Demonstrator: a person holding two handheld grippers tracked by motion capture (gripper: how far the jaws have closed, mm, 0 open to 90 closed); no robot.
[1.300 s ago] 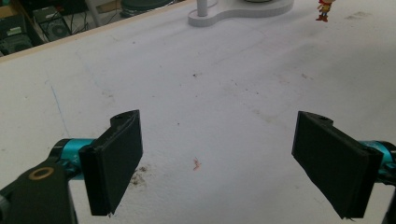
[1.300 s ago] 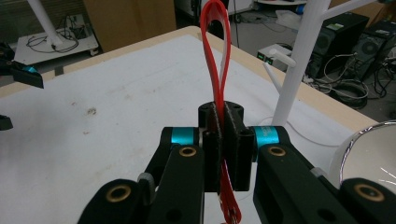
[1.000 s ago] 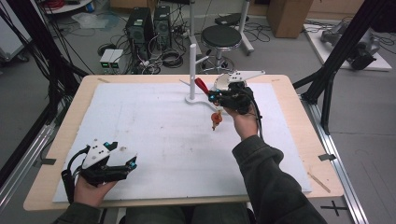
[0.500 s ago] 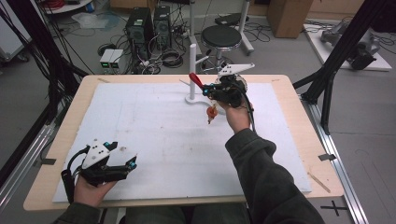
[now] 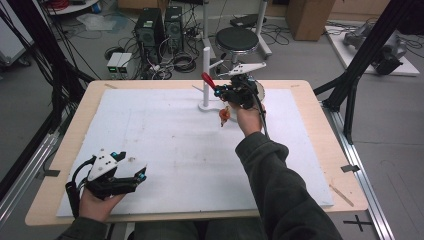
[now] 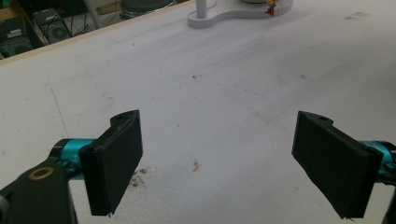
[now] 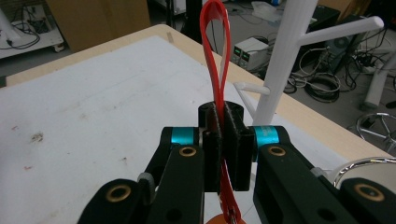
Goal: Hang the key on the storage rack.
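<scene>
right tool (image 7: 223, 154): clamped tight on the red loop (image 7: 215, 56), which sticks up past the jaws like a hoop. Pinching it low down leaves the open end free, probably so it can be slipped over a peg.
loop's cargo: a small orange charm (image 5: 224, 115) dangles under the right tool in the high view, so the strap carries the weight and the charm just hangs clear of the table.
where it is: over the far side of the table (image 5: 150, 145), right beside the white peg stand (image 5: 206, 75), just short of the pegs. The upper peg (image 7: 345, 30) looks like the likely target, though that's a guess.
left tool (image 6: 229, 158): jaws spread wide, nothing between them, just bare table below.
why the left sits there: parked at the near left corner (image 5: 115, 172), well apart from the stand, so it stays out of the way while the right hand does the hanging.
stand: its flat base (image 6: 233, 14) sits on the table, so one hand should be enough.
</scene>
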